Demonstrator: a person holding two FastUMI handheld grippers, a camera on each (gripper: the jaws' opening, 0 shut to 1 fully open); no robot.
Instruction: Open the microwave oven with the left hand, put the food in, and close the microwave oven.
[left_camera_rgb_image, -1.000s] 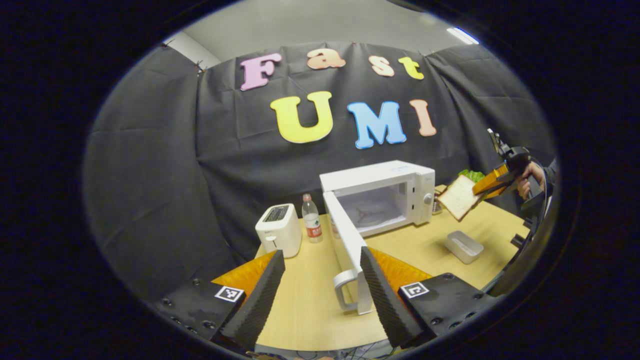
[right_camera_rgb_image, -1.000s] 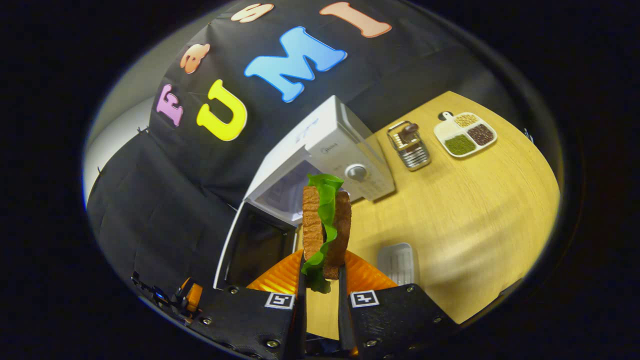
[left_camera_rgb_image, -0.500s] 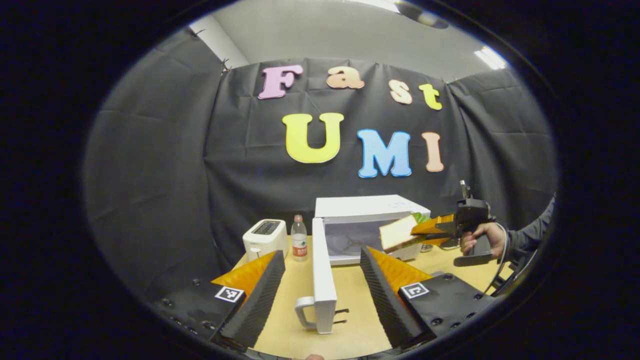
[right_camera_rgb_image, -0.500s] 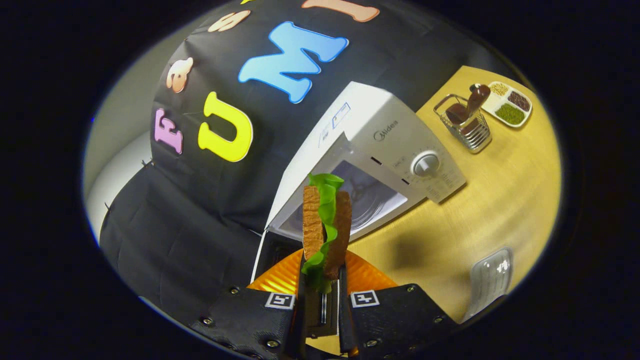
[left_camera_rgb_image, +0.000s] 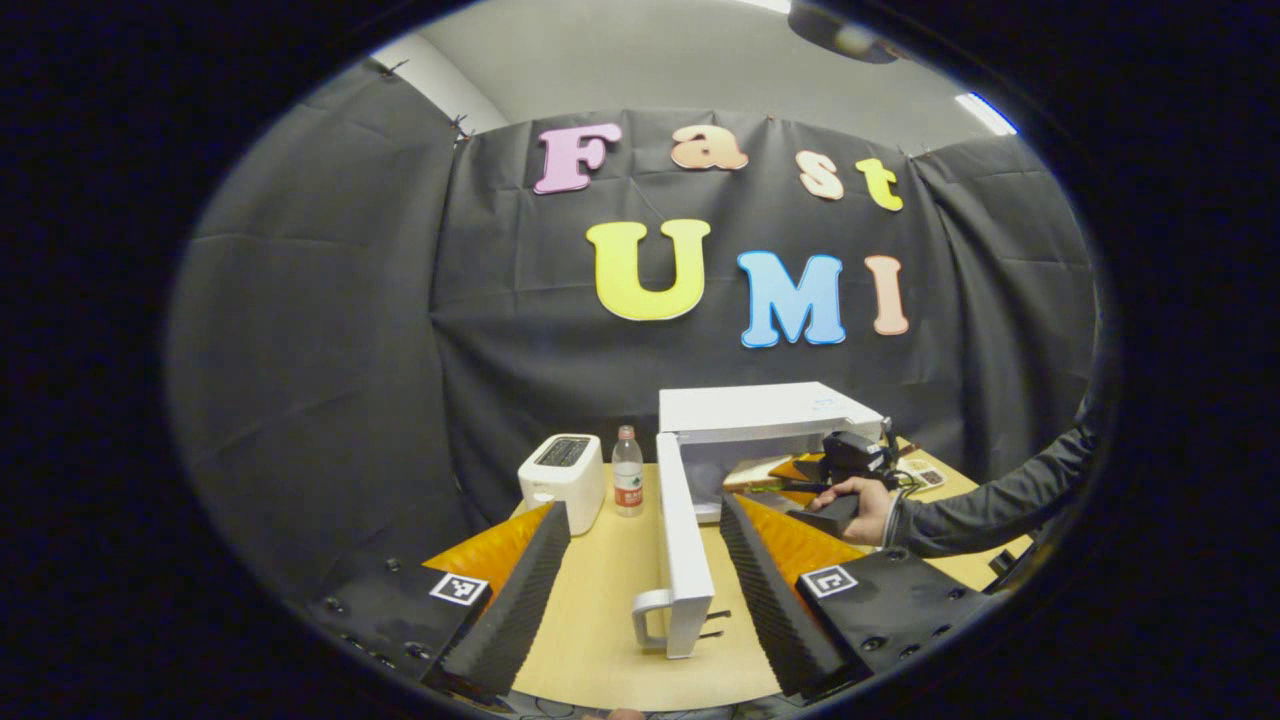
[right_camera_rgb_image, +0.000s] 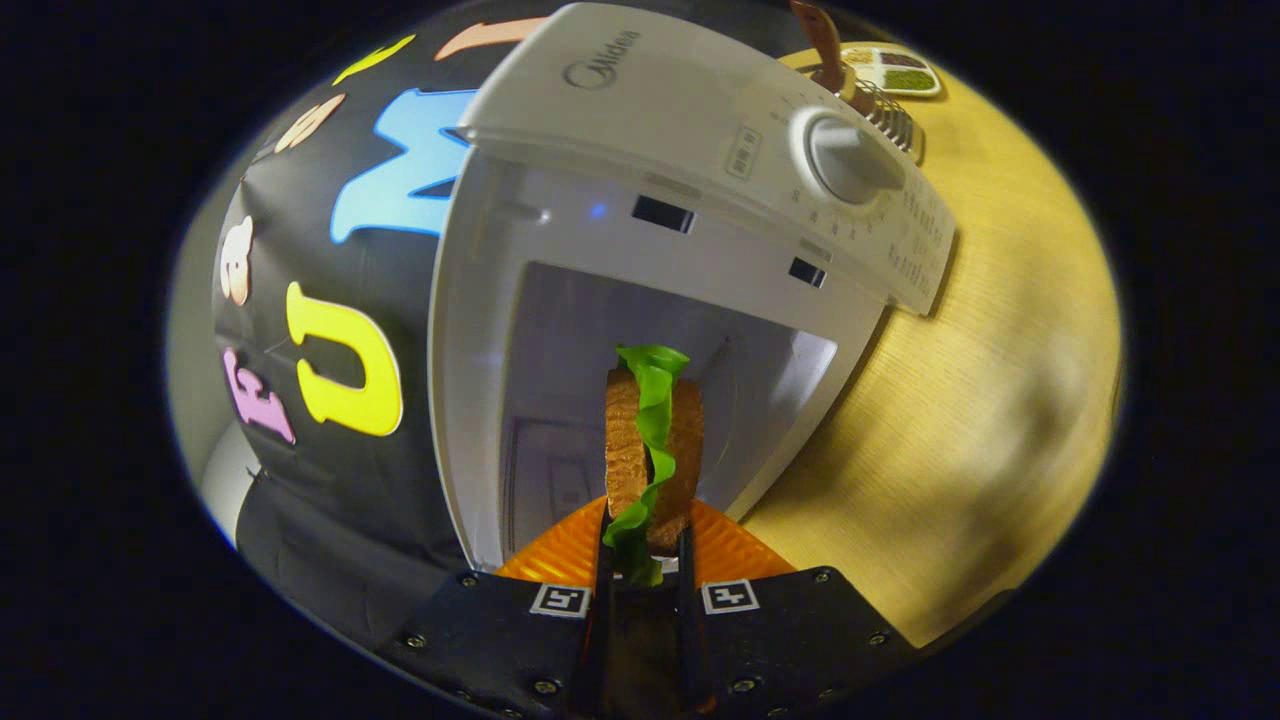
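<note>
The white microwave stands at the back of the table with its door swung wide toward me, handle at its near end. My left gripper is open and holds nothing; the door's free end sits between its fingers without touching them. In the right gripper view my right gripper is shut on a sandwich of two bread slices and green lettuce, right at the mouth of the microwave cavity. In the left gripper view a hand carries that sandwich into the opening.
A white toaster and a water bottle stand left of the microwave. A metal rack and a divided dish of beans lie beyond the microwave's dial side. The wooden table stretches to the right.
My right gripper has carried the sandwich forward from in front of the microwave to its open cavity. My left gripper has drifted slightly, staying open by the door's end.
</note>
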